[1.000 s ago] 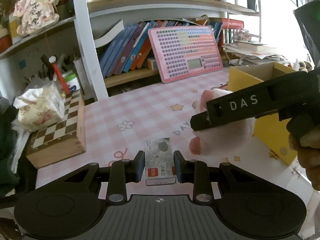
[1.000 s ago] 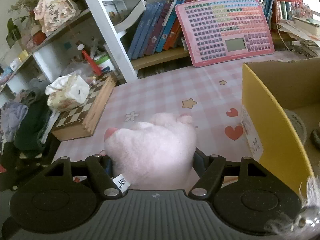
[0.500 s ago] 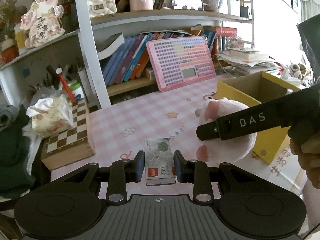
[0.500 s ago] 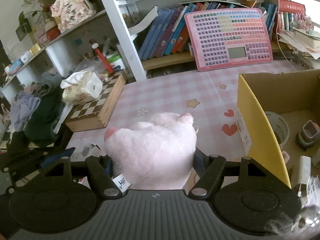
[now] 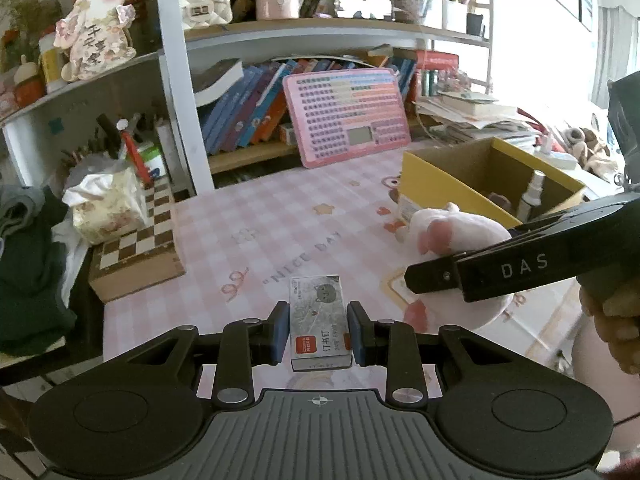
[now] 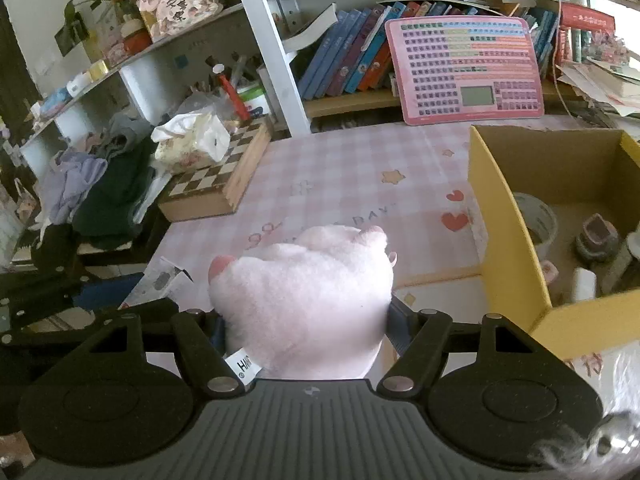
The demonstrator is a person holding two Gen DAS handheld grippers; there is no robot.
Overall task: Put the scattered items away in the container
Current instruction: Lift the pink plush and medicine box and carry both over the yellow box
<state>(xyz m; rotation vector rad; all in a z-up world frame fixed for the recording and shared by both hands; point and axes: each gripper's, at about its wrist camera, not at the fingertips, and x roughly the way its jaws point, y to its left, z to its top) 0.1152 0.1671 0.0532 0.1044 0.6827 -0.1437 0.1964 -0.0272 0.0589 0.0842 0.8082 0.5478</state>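
My left gripper (image 5: 319, 330) is shut on a small grey staple box (image 5: 319, 320) and holds it above the pink checked table. My right gripper (image 6: 304, 320) is shut on a pink plush toy (image 6: 304, 300), which also shows in the left wrist view (image 5: 460, 240) under the right gripper's black arm (image 5: 520, 268). The yellow cardboard box (image 6: 508, 248) stands to the right, open on top, with a tape roll (image 6: 536, 220), a small bottle and other bits inside. In the left wrist view the yellow box (image 5: 440, 188) is behind the plush.
A chessboard box (image 6: 216, 184) with a tissue pack (image 6: 192, 144) on it stands at the table's left edge. A pink keyboard-like board (image 6: 464, 68) leans on the bookshelf at the back. Dark clothes (image 6: 108, 200) pile up at the far left.
Both grippers have risen and pulled back from the table with their loads. The yellow box's inside has come into view from above.
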